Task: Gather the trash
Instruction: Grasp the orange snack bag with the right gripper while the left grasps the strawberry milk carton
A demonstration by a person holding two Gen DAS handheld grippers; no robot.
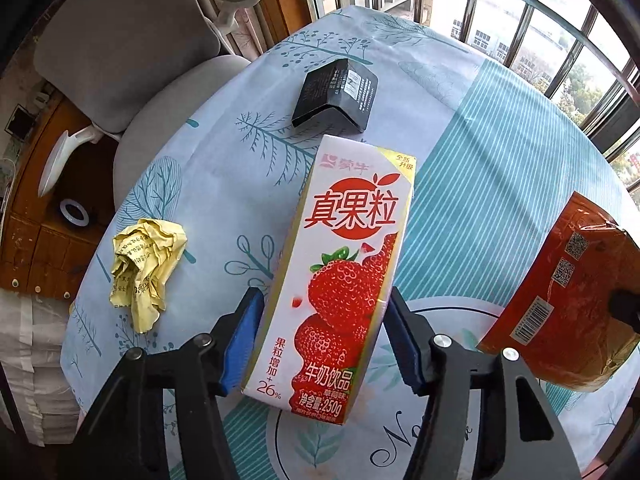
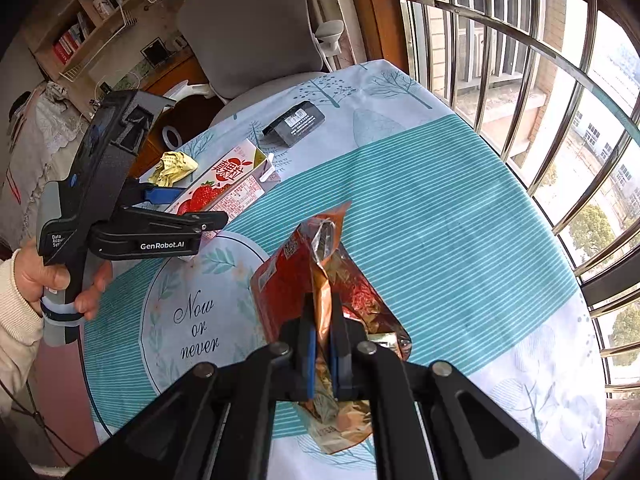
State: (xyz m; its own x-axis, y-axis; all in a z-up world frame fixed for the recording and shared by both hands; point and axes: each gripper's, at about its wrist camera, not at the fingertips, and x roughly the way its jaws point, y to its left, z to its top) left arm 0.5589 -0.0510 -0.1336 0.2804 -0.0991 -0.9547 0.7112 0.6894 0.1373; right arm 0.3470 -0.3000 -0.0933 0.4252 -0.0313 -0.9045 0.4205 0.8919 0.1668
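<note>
- Our left gripper [image 1: 324, 336] straddles the strawberry milk carton [image 1: 340, 276], a blue pad on either side of its lower half; both pads look to be against the carton's sides, though we cannot be sure that they press on it.
- We see that carton lying flat on the patterned tablecloth [image 1: 480, 200], its straw end pointing toward the window.
- Our right gripper [image 2: 322, 344] has its jaws together, clamped on the orange snack wrapper [image 2: 316, 276], which hangs crumpled above the cloth near the round "Now or never" print.
- From the left wrist view, the same wrapper shows at the right edge, barcode and QR codes facing us.
- We find a crumpled yellow paper [image 1: 146, 266] lying on the cloth to the left of the carton, close to the table's edge.
- We find a flattened black box [image 1: 338, 94] lying beyond the carton's far end, near it but apart.
- A hand [image 2: 52, 280] in a cream sleeve grips the left gripper's handle.
- We see a grey chair [image 2: 256, 28] beyond the table.
</note>
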